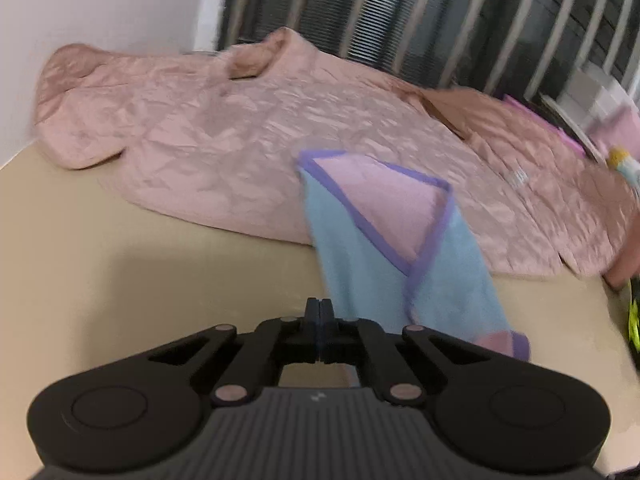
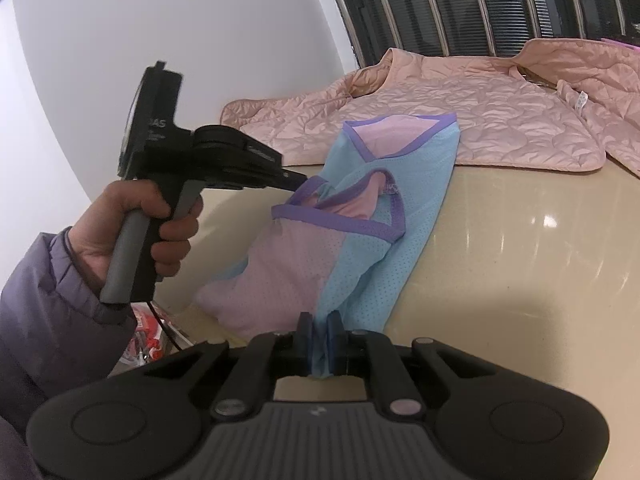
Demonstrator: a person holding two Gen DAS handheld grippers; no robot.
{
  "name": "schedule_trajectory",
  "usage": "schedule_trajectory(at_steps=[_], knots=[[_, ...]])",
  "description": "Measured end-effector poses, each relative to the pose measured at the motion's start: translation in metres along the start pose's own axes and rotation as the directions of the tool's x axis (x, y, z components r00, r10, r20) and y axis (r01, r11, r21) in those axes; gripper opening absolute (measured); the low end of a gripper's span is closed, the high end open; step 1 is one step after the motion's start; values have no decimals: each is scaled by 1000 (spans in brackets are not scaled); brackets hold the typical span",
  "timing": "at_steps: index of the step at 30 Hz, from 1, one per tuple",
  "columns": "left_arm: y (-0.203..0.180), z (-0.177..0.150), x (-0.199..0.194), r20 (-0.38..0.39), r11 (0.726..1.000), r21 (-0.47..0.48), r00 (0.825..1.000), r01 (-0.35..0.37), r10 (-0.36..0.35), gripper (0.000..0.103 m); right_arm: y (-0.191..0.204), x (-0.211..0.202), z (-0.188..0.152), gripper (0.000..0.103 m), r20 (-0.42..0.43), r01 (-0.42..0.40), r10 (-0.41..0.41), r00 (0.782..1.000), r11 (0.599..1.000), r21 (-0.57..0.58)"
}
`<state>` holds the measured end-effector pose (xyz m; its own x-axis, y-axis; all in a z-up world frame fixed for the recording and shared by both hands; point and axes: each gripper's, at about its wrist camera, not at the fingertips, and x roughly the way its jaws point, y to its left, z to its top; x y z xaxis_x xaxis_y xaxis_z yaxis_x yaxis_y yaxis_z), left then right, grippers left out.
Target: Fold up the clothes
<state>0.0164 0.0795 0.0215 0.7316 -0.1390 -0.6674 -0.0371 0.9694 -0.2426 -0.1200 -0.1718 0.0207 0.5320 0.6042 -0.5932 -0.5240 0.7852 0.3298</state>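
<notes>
Blue-and-pink mesh top w/ purple trim is lying bunched on the beige table, near a pink quilted jacket at the far side. I'm clamping its near hem w/ the right gripper; the left gripper is closing at the armhole trim, grip unclear. Folding's barely begun; jacket untouched.

Beige glossy table, ceiling lights glinting off it. White wall on the left; dark slatted blinds across the back. Red-and-white packets and a black cable below the table's near edge. Far right: small yellow and pale-blue object, blurred; neon yellow-green item.
</notes>
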Motion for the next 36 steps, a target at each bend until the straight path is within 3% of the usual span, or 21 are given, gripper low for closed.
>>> schedule_trajectory(at_steps=[3, 5, 6, 7, 9, 12, 13, 16, 20, 22, 33, 35, 36], knots=[[10, 4, -1, -12, 1000, -21, 1000, 9, -9, 0, 0, 1, 0, 6, 3, -3, 3, 1000, 1000, 3], [7, 3, 0, -19, 999, -20, 999, 38, -38, 13, 1, 1, -1, 6, 5, -4, 4, 1000, 1000, 5], [3, 2, 0, -20, 999, -12, 999, 44, -44, 28, 1, 1, -1, 6, 7, -4, 4, 1000, 1000, 5], [-4, 1, 1, -11, 999, 19, 1000, 30, -29, 35, 0, 1, -1, 6, 9, -5, 5, 1000, 1000, 6], [-19, -4, 5, 6, 996, 93, 1000, -19, 19, 34, 0, 1, -2, 6, 10, -6, 5, 1000, 1000, 8], [-34, -11, 7, 35, 981, 171, 996, -90, 85, 7, 1, 1, -2, 6, 10, -3, 3, 1000, 1000, 8], [-37, -14, 7, 43, 976, 196, 995, -94, 88, 5, 1, 1, -2, 6, 10, -3, 2, 1000, 1000, 6], [-44, -19, 5, 70, 963, 243, 992, -118, 103, 5, 0, 0, -2, 6, 14, -8, 8, 1000, 1000, 10], [-46, -19, 5, 54, 968, 239, 996, -80, 69, 8, -1, 0, -3, 6, 19, -11, 10, 1000, 1000, 14], [-45, -16, 6, 39, 973, 220, 997, -67, 60, 17, 0, 0, -3, 6, 19, -10, 9, 1000, 1000, 14], [-30, 1, 12, 4, 998, 70, 1000, 3, -4, 18, 0, -1, -4, 6, 25, -12, 12, 1000, 1000, 15], [-34, 2, 17, 3, 996, 92, 1000, -10, 10, 11, 0, -2, -4, 6, 25, -13, 13, 1000, 1000, 15], [-38, 1, 19, 8, 993, 115, 1000, -24, 23, 2, 0, -2, -5, 6, 25, -14, 13, 1000, 1000, 15]])
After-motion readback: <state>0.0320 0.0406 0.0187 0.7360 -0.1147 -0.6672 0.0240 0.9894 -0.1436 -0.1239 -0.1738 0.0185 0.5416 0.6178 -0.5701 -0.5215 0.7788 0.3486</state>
